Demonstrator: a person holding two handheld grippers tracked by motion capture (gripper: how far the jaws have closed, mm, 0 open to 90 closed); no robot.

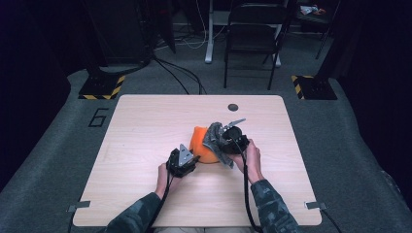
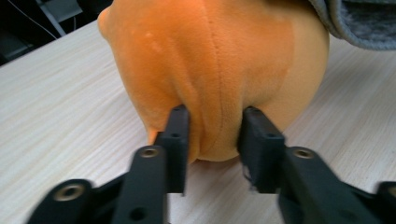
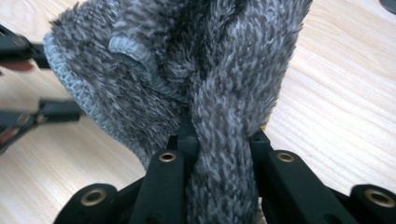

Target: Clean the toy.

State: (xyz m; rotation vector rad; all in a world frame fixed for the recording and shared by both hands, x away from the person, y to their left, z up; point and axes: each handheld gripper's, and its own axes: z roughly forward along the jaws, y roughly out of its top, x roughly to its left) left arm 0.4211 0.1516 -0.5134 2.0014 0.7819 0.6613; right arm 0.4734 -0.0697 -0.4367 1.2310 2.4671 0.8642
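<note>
At table centre, the left gripper (image 1: 194,158) pinches a fold of the orange plush (image 2: 215,70); the right gripper (image 1: 224,141), at the plush's 3 o'clock, clenches a grey cloth (image 3: 187,79) draped against it; judging by this, wiping or covering has begun, not finished.

Round orange plush toy (image 2: 219,70): soft, smooth velvety cloth, seamed. Shaggy grey cloth (image 3: 187,79): rough terry pile. Pale wooden table (image 1: 145,131): matt, grained.
</note>
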